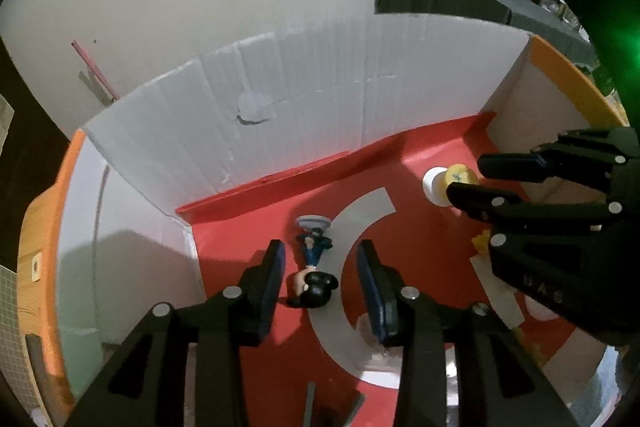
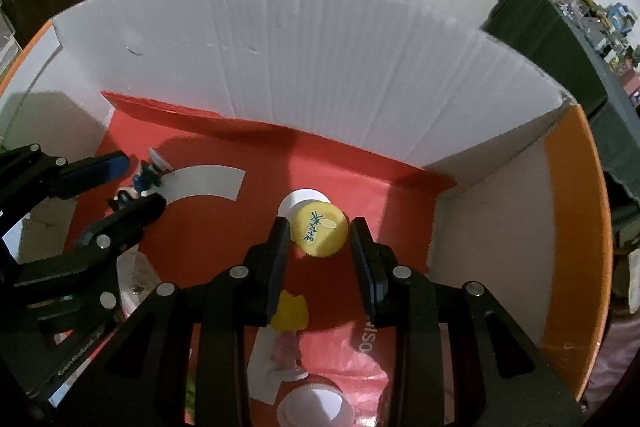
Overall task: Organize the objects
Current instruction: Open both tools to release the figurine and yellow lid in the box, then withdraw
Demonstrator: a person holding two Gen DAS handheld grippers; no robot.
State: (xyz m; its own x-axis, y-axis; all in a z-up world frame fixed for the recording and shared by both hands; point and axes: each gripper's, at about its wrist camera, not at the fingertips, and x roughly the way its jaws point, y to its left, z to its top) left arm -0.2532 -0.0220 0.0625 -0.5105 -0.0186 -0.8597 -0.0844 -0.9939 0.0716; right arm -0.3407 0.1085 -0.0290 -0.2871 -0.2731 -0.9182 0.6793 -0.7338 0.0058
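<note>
At nine o'clock in the box (image 2: 360, 75), our left gripper (image 1: 320, 263) hangs with jaws apart over the figurine (image 1: 314, 267), which lies loose on the red floor, pads clear of it. At three o'clock, our right gripper (image 2: 320, 239) straddles the yellow cup (image 2: 320, 231); we cannot tell whether it pinches.
</note>
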